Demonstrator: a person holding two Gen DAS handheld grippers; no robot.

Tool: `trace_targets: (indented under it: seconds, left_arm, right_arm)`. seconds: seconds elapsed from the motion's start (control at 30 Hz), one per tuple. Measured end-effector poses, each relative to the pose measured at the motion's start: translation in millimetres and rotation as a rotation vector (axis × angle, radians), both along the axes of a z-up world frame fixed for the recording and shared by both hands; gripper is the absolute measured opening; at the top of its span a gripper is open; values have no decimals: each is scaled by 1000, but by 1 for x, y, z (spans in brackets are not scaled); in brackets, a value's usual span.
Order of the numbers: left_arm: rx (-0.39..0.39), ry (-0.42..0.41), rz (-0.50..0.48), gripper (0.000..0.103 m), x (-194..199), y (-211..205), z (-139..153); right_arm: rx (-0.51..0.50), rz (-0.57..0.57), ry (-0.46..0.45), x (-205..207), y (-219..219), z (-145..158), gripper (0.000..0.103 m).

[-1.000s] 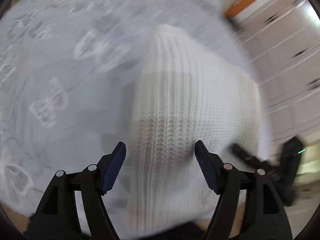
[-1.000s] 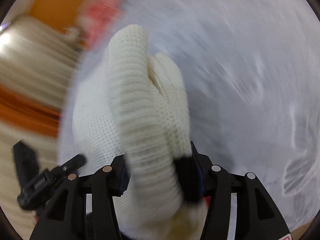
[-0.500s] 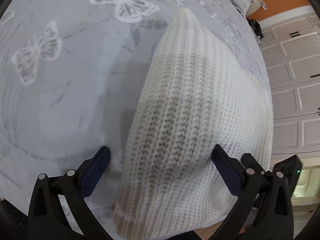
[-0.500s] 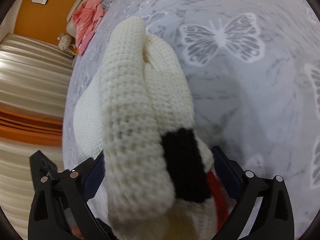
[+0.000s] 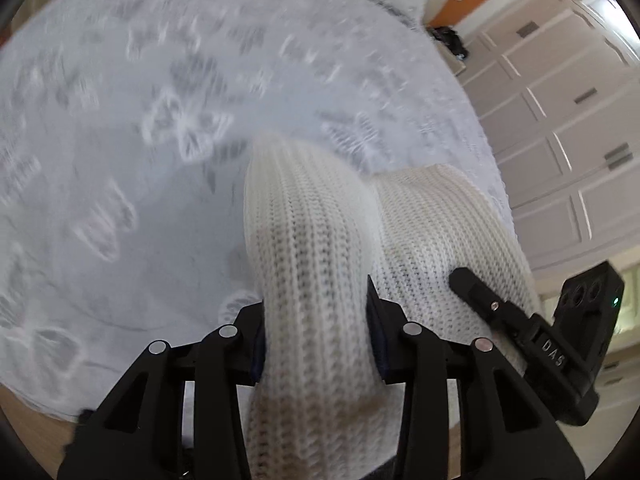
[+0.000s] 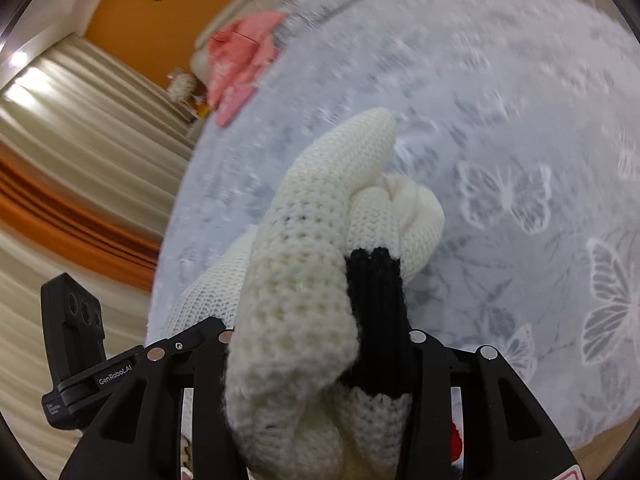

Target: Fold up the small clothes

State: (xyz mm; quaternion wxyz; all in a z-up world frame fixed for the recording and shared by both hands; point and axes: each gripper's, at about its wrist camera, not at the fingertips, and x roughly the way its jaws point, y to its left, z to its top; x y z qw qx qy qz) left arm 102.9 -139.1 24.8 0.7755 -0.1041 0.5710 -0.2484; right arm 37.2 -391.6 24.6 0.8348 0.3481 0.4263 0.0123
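A cream-white knit garment (image 5: 312,220) hangs bunched over a grey cloth with a butterfly pattern (image 5: 160,160). My left gripper (image 5: 316,320) is closing, and its pads press a thick fold of the knit from both sides. In the right wrist view the same garment (image 6: 304,220) shows a black ribbed band (image 6: 374,300). My right gripper (image 6: 320,340) is also closing, with its pads squeezing the rolled knit and the band. The garment stretches between the two grippers, raised off the cloth. One finger (image 5: 476,292) of the right gripper shows at the right of the left view.
The butterfly cloth (image 6: 500,140) stretches far ahead. A pink garment (image 6: 244,60) lies at its far end near an orange wall. White cupboard doors (image 5: 560,120) stand to the right, striped curtains (image 6: 80,140) to the left. A wooden edge (image 5: 24,420) shows under the cloth.
Half a second ago both grippers stood wide around the knit lying on the cloth. Now both have closed on it and risen, lifting the garment.
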Motion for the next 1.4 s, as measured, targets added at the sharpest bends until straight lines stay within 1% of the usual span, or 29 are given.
trace_targets:
  seconds: [0.03,0.17,0.3,0.43,0.5,0.67,0.87,0.97,1.03,1.13,1.17,1.2,1.23,1.27,1.3,1.33,1.37,1.4]
  left_arm:
    - [1,-18,-5,37,1,0,8]
    - [0,-127,-22,37,-22,14,58]
    - [11,-216,-25,37,-46,31,98]
    - [39,-302,-26,37,-68,49,128]
    - [45,-329,-19,37,-76,58,138]
    - [42,-374,2,37,-88,87,157]
    - [33,-424,38,37,-91,121,175]
    - [30,-445,56,37,-87,136,180]
    - [27,-453,68,37,-81,147,178]
    - [23,-458,84,38,-71,156,168]
    - [23,-455,91,39,-64,160,159]
    - [26,-452,96,41,-59,162,150]
    - [37,-446,97,43,-53,163,138]
    - [62,-433,98,48,-42,164,115]
    - [77,-421,104,60,-34,165,94]
    - [97,-407,120,66,-26,167,70]
    - [167,-376,165,66,-18,171,36]
    - [232,-338,181,64,-13,173,12]
  right_arm:
    - [-6,5,-20,-3,4,11,40]
    - [-28,20,-111,-24,25,56,40]
    - [-43,39,-182,-46,43,88,40]
    - [-79,70,-242,-59,67,115,40]
    - [-95,83,-272,-67,82,127,40]
    - [-101,112,-322,-75,110,144,40]
    - [-106,158,-368,-67,143,164,40]
    - [-118,183,-388,-58,159,169,40]
    - [-118,193,-394,-51,166,167,41]
    - [-111,208,-384,-34,175,154,41]
    - [-106,217,-372,-25,177,144,43]
    - [-92,231,-354,-16,177,131,48]
    - [-81,242,-335,-8,178,118,50]
    - [-88,244,-289,3,177,95,57]
    - [-111,245,-236,12,177,72,61]
    - [-144,243,-165,20,175,45,61]
    - [-197,221,-59,26,172,13,61]
    - [-226,206,21,26,169,-11,61]
